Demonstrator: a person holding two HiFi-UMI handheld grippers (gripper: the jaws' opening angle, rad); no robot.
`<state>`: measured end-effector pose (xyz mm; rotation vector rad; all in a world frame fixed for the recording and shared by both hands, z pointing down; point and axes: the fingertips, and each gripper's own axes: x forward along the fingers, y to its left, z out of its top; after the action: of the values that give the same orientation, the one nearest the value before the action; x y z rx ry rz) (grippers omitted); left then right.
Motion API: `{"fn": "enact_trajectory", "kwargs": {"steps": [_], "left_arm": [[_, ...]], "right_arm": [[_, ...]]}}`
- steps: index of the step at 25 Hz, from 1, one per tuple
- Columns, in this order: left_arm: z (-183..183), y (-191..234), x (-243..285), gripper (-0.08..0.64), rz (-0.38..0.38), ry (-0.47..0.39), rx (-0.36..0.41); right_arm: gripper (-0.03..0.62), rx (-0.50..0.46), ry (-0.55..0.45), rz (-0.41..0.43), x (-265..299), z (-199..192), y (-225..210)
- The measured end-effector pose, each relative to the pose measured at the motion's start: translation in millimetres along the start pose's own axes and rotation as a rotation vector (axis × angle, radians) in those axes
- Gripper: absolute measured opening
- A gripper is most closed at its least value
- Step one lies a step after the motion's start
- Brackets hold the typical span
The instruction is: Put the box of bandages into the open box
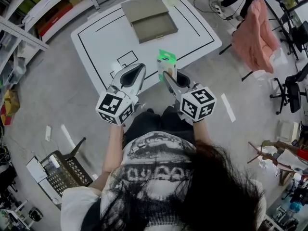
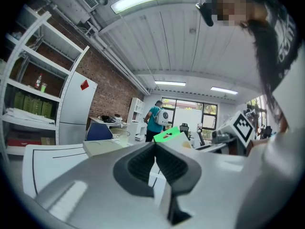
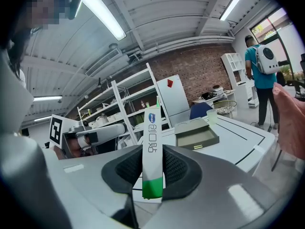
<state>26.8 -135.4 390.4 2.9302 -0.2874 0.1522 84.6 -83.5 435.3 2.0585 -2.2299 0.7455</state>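
The right gripper (image 3: 153,165) is clamping the box of bandages (image 3: 151,137) upright near the front edge of the bench (image 1: 106,37), while the left gripper (image 2: 155,149) is hanging beside it, closed on nothing. The open box (image 1: 149,18) is sitting well apart at the far side, so carrying across and placing are probably still waiting. Its inside is showing too small to make out any contents.

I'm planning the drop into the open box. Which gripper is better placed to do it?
Right. The right gripper is clamped on the bandage box, and the open box lies ahead on the white table. The left gripper has its jaws together, holding nothing.
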Motion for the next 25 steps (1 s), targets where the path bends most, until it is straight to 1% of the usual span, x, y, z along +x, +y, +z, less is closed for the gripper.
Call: {"fn": "enact_trajectory", "kwargs": {"steps": [7, 12, 18, 25], "left_arm": [[-0.3, 15.4, 3.6, 0.000, 0.018, 0.002, -0.006], [-0.2, 31.9, 9.7, 0.000, 0.057, -0.002, -0.014], [0.8, 55.6, 27.5, 0.000, 0.105, 0.008, -0.019], [4.4, 80.1, 50.4, 0.000, 0.172, -0.005, -0.031]], "right_arm": [[0.087, -0.001, 0.018, 0.015, 19.6, 2.8, -5.8], [0.087, -0.004, 0.036, 0.047, 38.5, 7.3, -15.3], [0.087, 0.012, 0.064, 0.081, 72.6, 15.0, -44.1], [0.088, 0.023, 0.119, 0.131, 115.6, 21.0, -81.0]]}}
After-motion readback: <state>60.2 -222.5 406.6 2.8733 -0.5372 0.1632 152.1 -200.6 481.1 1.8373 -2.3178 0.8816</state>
